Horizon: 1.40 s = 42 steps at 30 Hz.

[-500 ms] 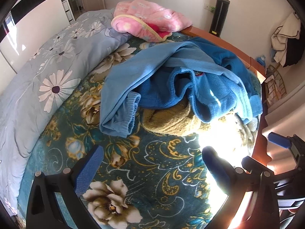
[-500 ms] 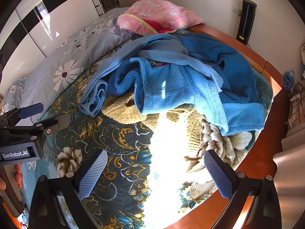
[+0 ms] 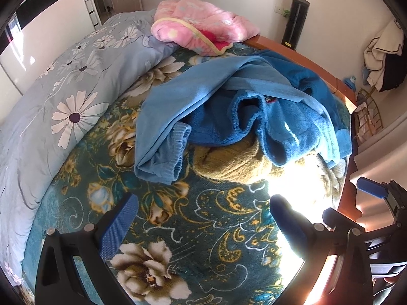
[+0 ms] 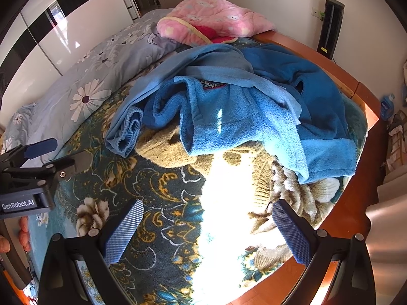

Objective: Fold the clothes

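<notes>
Nearest in both wrist views are the tools themselves: the left hand-held gripper (image 3: pixel 203 213) and the right hand-held gripper (image 4: pixel 206 221) each hang with fingers spread wide and nothing between them, above the dark floral blanket (image 3: pixel 178 228) that covers the near part of the bed. A hard patch of sunlight (image 4: pixel 223 203) washes out the blanket just ahead of the right one, so any detail there is lost.

Just past that lies the heap to be folded: an olive knitted garment (image 3: pixel 229 160) at the bottom, a blue fleece top (image 4: pixel 241 117) draped over it, and a lighter blue garment (image 3: pixel 162 137) with a ribbed cuff lying to the left and over the heap's back. Nothing is folded yet — the step in hand looks like picking one piece out.

To do it well, I would take the top layer only, pinching a clear edge such as the ribbed cuff or the fleece hem with each tool well apart, then lift straight up so the olive knit stays down. Fleece is thick, so a deep bite is safer than a fingertip nip.

Farther off, a pink quilt (image 4: pixel 211 20) and a grey daisy-print duvet (image 3: pixel 63 101) lie clear of the work.
</notes>
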Each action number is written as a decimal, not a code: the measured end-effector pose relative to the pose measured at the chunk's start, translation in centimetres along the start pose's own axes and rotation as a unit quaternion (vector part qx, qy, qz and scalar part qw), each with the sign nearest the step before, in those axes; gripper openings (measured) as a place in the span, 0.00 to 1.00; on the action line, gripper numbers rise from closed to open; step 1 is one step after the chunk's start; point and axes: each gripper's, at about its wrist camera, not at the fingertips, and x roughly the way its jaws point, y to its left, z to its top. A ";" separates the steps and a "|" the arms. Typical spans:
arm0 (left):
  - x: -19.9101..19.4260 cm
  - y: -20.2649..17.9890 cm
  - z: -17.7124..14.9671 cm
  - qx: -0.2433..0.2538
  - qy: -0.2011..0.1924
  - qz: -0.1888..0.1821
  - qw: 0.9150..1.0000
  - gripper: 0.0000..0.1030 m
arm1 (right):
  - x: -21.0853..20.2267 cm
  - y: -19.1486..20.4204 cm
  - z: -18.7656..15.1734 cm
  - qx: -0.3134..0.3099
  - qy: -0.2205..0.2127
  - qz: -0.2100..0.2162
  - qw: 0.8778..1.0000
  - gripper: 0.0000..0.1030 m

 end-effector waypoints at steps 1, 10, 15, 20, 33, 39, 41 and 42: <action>0.1 0.2 0.0 -0.002 0.001 0.002 1.000 1.00 | 0.0 -0.2 0.2 0.002 -0.002 0.000 1.000 1.00; 0.7 2.7 0.0 -0.038 0.019 -0.004 0.999 1.00 | 1.2 -2.5 5.5 0.002 -0.030 -0.012 0.999 1.00; 1.5 4.0 0.5 -0.063 0.037 0.009 0.997 1.00 | 2.5 -2.8 9.2 -0.007 -0.036 -0.004 0.999 1.00; 2.2 5.3 0.9 -0.082 0.048 0.014 0.995 1.00 | 4.2 -1.0 11.2 -0.018 -0.027 0.026 0.999 1.00; 2.7 8.5 0.3 -0.111 0.058 0.031 0.992 1.00 | 10.3 4.7 15.5 -0.048 0.001 0.083 0.995 0.80; 2.6 10.6 -1.1 -0.134 0.068 0.048 0.987 1.00 | 14.9 6.6 18.4 -0.045 0.032 0.099 0.994 0.77; 2.5 11.2 -1.5 -0.142 0.070 0.052 0.986 1.00 | 16.3 6.7 18.9 -0.029 0.040 0.106 0.993 0.76; 2.4 11.6 -1.7 -0.145 0.071 0.054 0.985 1.00 | 17.0 6.7 19.1 -0.020 0.042 0.111 0.993 0.76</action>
